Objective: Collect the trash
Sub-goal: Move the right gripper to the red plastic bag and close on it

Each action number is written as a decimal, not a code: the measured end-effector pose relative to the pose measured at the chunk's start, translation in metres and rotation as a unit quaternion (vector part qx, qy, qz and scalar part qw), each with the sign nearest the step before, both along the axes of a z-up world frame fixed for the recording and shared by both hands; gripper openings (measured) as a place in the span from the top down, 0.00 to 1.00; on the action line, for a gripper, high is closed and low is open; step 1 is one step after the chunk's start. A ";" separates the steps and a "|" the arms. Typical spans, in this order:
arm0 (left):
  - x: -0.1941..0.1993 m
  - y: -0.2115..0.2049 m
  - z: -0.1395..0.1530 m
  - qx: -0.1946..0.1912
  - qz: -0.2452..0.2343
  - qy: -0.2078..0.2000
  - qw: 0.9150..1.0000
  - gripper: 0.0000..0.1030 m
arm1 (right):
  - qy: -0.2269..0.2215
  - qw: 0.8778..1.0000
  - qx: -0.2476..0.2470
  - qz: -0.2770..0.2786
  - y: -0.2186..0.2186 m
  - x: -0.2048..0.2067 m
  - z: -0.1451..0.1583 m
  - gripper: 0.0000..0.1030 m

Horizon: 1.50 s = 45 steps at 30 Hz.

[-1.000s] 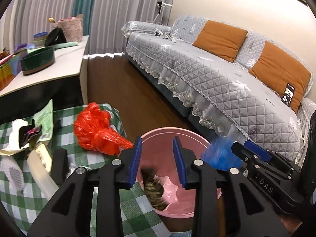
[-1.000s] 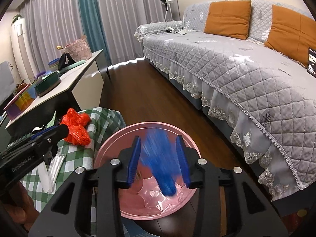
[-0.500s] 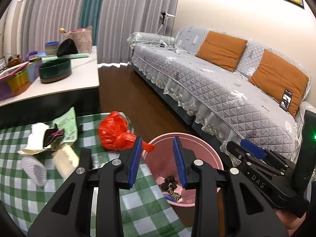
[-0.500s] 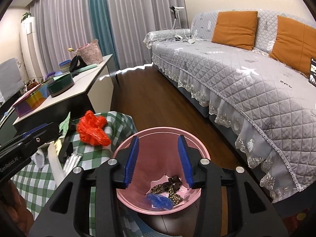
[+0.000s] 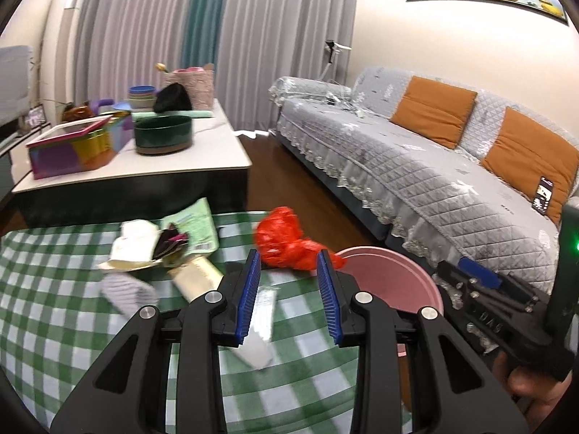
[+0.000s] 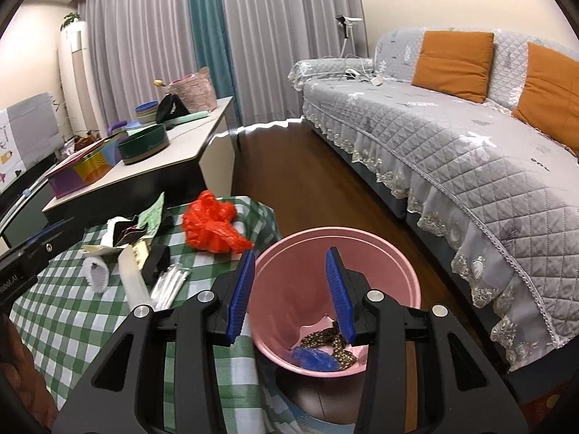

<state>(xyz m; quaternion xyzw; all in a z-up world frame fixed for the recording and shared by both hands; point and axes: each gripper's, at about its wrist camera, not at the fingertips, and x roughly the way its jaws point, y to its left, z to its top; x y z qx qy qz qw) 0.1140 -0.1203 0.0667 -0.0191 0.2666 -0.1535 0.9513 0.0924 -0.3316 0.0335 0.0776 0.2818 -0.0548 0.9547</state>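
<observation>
From your left gripper point(image 5: 288, 291), jaws spread and empty, the red plastic bag point(image 5: 287, 240) lies just ahead on the checked cloth point(image 5: 54, 307), beside the pink bin point(image 5: 394, 282); pinch its bunched middle. From your right gripper point(image 6: 289, 291), likewise spread and empty above the bin, keep clear of the rim.

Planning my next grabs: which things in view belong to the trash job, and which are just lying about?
Job: red bag, green packet, white wrapper, pink bin.

Lying about: green bowl, coloured box, phone, orange cushions.
</observation>
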 end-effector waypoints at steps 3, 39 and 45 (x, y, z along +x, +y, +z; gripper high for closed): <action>-0.001 0.018 -0.010 0.000 0.023 -0.002 1.000 0.69 | 0.001 1.000 0.003 0.009 0.008 0.003 -0.004 0.60; 0.061 0.103 -0.090 -0.002 0.187 0.049 0.981 0.47 | 0.028 0.998 -0.004 0.049 0.062 0.113 -0.047 0.53; 0.077 0.103 -0.097 -0.002 0.204 0.066 0.977 0.43 | 0.049 0.997 0.005 0.058 0.059 0.139 -0.060 0.50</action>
